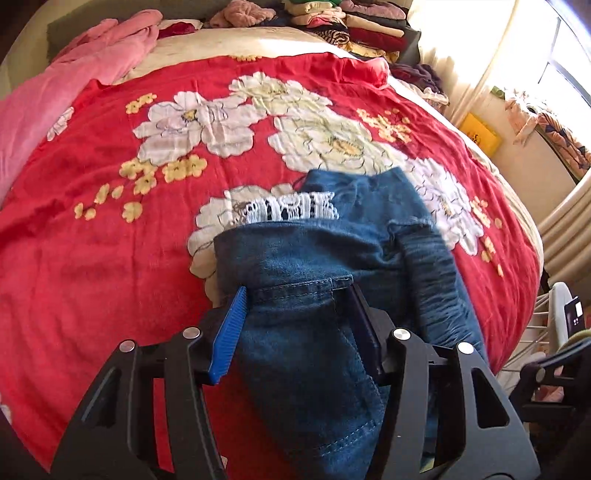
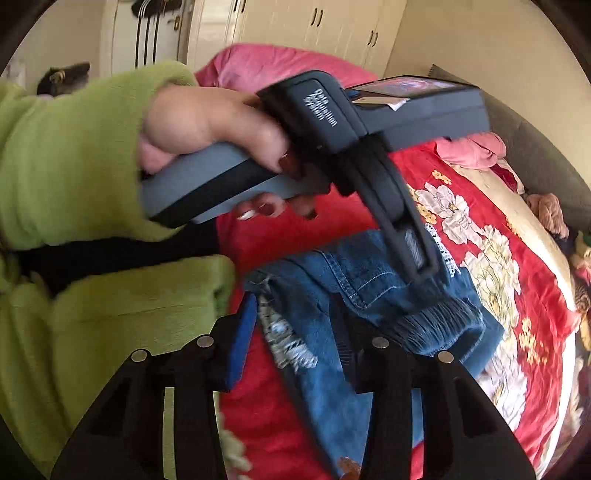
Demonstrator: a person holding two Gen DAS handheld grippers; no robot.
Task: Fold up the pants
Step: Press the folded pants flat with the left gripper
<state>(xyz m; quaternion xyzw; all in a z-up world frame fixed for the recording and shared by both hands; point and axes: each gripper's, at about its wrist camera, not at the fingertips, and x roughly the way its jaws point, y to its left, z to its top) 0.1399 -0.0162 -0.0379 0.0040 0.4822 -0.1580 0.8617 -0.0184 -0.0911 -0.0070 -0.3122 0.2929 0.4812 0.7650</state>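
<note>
Looking down on jeans [image 1: 314, 258] heaped in a rumpled, partly doubled bundle near the middle of the red floral bedspread [image 1: 110, 258], with white lace trim [image 1: 291, 210] peeking out on the side away from the bedspread's near edge. Straddling that bundle with the left gripper [image 1: 295, 295]: pads about half apart, packed full of denim and pinching it at a stitched seam. Reaching in with the right gripper [image 2: 295, 306] as well, also from the bedspread's near edge, likewise partly spread and set astride a frayed, lace-edged strip of the same denim. Cannot tell through the blur whether those pads truly press the cloth, given a sliver of bedspread showing beside the blue pad. Judging the long axis: running away from both tools toward the bedspread's far end, roughly along the left gripper's own line, so lifting and drawing back toward the near edge looks like the way to stretch the legs straight. Nearer by a little: the left side, gripped by a hand [image 2: 207, 125] in a green sleeve [image 2: 74, 147], already deep in the bundle. No basket or box anywhere on the bedspread. Beyond its far end, only stacked folded clothes [image 1: 354, 26] and a pink blanket [image 1: 55, 92]. Behind that, a closed wardrobe [image 2: 314, 22], contents hidden.
</note>
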